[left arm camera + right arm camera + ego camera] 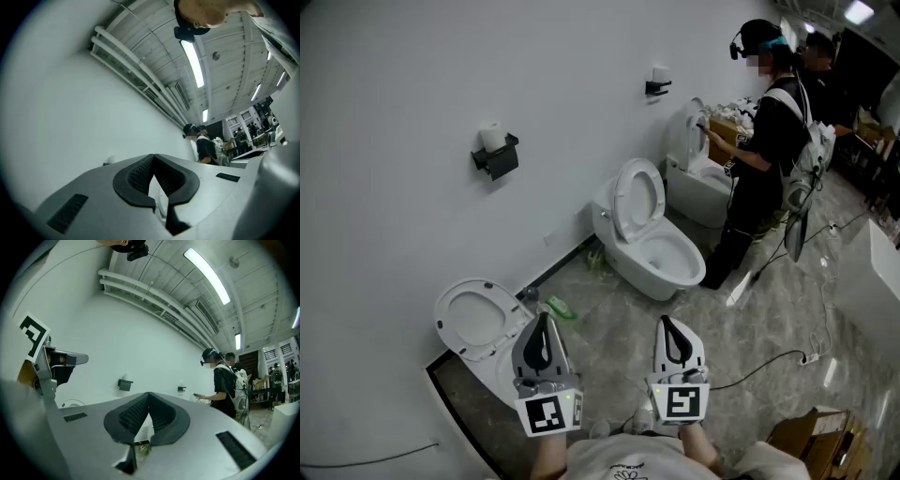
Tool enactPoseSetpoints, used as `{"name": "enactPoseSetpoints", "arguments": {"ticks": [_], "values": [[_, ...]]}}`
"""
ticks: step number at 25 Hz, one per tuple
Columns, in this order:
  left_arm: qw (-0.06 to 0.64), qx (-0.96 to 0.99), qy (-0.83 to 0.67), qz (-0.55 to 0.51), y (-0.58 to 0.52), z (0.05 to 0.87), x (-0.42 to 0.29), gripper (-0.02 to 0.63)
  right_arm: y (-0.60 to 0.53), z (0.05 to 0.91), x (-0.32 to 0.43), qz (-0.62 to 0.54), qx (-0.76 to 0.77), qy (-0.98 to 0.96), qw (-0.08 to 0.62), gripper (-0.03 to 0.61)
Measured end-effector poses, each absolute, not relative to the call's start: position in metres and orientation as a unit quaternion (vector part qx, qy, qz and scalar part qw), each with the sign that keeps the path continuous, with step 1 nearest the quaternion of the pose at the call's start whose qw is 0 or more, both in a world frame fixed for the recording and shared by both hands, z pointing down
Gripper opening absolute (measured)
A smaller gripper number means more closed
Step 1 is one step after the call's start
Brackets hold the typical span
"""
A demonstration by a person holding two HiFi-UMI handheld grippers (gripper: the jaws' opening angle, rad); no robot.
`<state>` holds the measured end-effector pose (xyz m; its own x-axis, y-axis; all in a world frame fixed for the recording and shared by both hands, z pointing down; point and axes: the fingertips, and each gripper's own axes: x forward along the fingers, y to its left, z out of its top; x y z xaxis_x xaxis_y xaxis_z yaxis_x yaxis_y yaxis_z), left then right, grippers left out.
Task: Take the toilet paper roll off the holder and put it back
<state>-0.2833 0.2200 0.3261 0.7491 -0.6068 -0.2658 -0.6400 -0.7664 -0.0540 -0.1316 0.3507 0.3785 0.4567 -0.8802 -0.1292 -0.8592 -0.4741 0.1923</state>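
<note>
The white toilet paper roll is seen upright atop the black wall-mounted holder, with bare white wall left open all around it. Well below the holder, an open-lidded white toilet is overlapped by the left gripper, with the right gripper alongside. Both pairs of jaws are pressed together on nothing, well apart from the roll.

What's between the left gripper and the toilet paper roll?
Head view: only the nearest raised toilet seat and bare wall separate the left gripper from the roll.
</note>
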Motion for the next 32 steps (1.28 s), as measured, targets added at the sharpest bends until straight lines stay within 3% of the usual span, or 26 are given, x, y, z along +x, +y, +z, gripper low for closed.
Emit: {"name": "enactPoseSetpoints", "arguments": {"ticks": [20,32], "values": [[0.092,-0.93,0.339,0.114,0.238,0.325,-0.269,0.017,0.361,0.381,-0.121,-0.1,0.839,-0.535,0.022,0.009],[0.087,-0.927,0.345,0.116,0.262,0.333,-0.227,0.017,0.386,0.388,-0.072,-0.085,0.842,-0.533,0.005,0.009]]}}
